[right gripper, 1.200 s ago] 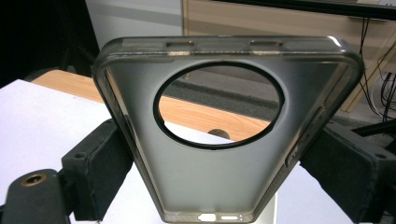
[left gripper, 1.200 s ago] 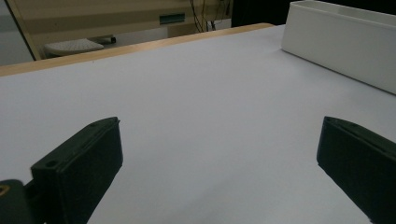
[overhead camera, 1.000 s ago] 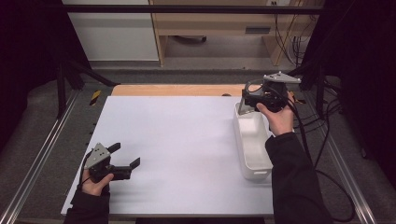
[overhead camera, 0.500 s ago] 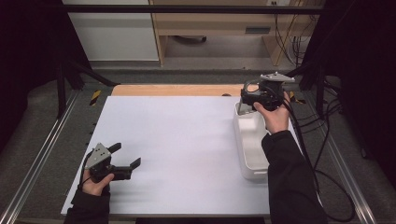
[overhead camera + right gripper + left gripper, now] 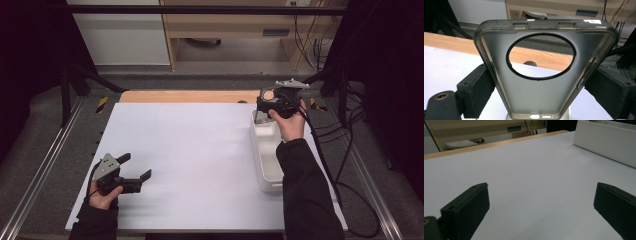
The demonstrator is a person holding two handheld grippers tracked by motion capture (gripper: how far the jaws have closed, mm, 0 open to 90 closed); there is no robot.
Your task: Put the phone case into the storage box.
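Observation:
A translucent grey phone case (image 5: 534, 97) with a large round camera hole is pinched at its sides by the jaws of my right gripper (image 5: 541, 82). In the high view my right gripper (image 5: 261, 104) is held above the far end of a white bin (image 5: 267, 165), and the phone case (image 5: 268, 94) juts out to its left. Near the table's front left corner, my left gripper (image 5: 136, 166) rests low over the white surface. Its jaws stand wide apart, and nothing is between them in the left gripper view (image 5: 541, 202).
The white tabletop (image 5: 200, 145) stretches between the two hands. A wooden strip (image 5: 190, 96) runs along its far edge. The bin's side wall (image 5: 604, 142) rises at the upper right of the left gripper view. Cables (image 5: 345, 165) trail off the table's right side.
The right gripper has drifted slightly left with the phone case still in it. The left gripper has stayed where it was.

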